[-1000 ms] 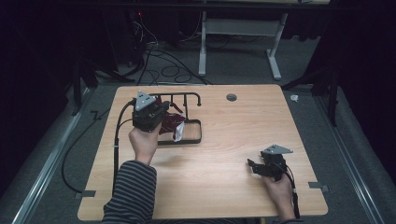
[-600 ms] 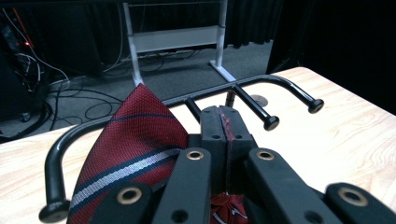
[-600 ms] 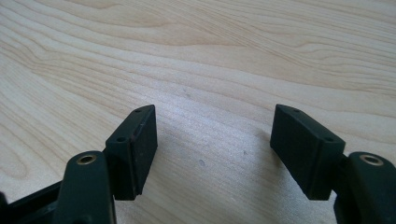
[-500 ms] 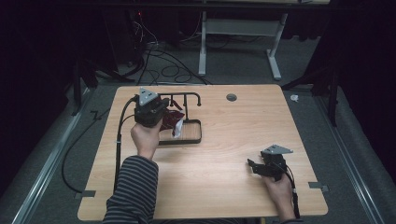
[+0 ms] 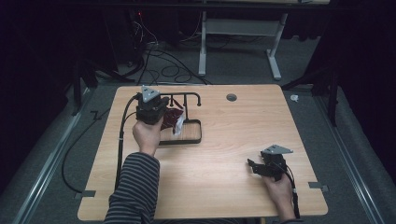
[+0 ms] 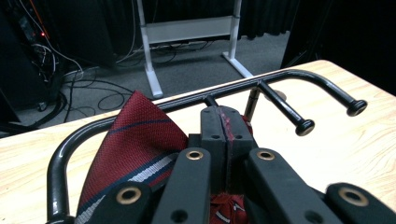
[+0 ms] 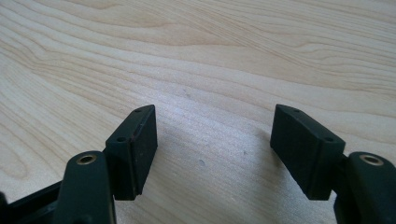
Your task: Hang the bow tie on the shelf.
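A dark room with cables on the grey floor and a white-legged frame (image 5: 238, 44) behind surrounds a light wooden table (image 5: 224, 177). At its far left, the left gripper (image 6: 223, 122) has its jaws pressed together on a thin fold of a dark red tie (image 6: 140, 140); a sliver of red cloth shows in the seam between the two pads. The tie, woven red with navy and pale stripes, spreads out to the left of the jaws and bunches beneath them. Just beyond the jaws runs the curved top rail of a black metal rack (image 6: 285, 77), with two short knobbed pegs pointing off to the right. In the high view the left gripper (image 5: 150, 108) sits over this rack (image 5: 191, 135), whose rectangular base frame lies on the table, and the tie (image 5: 172, 120) lies within it, a pale bit at its near end. The left hand (image 5: 147, 135) grips from behind, with a striped sleeve (image 5: 135, 186) trailing back.

Well apart, near the table's near right corner, the right gripper (image 7: 215, 149) has its jaws spread wide over bare wood, holding nothing. In the high view that gripper (image 5: 268, 164) rests low in the right hand (image 5: 279, 191).
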`<action>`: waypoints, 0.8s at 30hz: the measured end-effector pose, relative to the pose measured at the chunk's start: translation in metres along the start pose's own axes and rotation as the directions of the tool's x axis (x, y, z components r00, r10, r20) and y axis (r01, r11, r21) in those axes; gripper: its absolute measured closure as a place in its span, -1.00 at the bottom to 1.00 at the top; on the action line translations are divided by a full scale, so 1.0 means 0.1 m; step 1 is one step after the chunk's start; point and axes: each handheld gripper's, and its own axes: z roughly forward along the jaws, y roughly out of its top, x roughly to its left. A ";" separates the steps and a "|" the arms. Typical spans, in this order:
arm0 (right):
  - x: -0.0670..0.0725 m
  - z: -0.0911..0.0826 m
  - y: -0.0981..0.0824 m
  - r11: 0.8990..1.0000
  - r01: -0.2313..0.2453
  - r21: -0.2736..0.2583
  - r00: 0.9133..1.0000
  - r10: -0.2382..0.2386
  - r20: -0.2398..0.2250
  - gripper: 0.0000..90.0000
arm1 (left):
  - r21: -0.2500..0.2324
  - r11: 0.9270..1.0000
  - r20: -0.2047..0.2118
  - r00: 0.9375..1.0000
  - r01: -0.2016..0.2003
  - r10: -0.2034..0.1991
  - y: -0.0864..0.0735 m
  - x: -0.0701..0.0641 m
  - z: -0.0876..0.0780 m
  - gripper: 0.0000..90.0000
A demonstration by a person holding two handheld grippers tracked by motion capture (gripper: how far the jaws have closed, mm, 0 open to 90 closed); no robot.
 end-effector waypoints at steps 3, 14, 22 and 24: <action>0.00 0.00 0.00 1.000 0.000 0.000 1.000 0.000 0.000 -0.26 | -0.001 1.000 0.000 1.000 0.000 0.000 0.00 0.00 -0.01 0.97; 0.00 0.00 0.00 1.000 0.002 -0.001 1.000 -0.002 0.001 -0.26 | 0.008 1.000 0.003 1.000 -0.001 0.001 0.00 0.01 -0.02 0.91; 0.00 0.00 0.00 1.000 0.002 0.000 1.000 -0.002 0.000 -0.26 | 0.015 1.000 0.014 1.000 -0.014 0.013 0.00 0.00 -0.06 0.82; 0.00 0.00 0.00 1.000 0.002 -0.001 1.000 -0.002 0.001 -0.26 | 0.013 1.000 0.018 1.000 -0.019 0.018 0.00 0.00 -0.09 0.79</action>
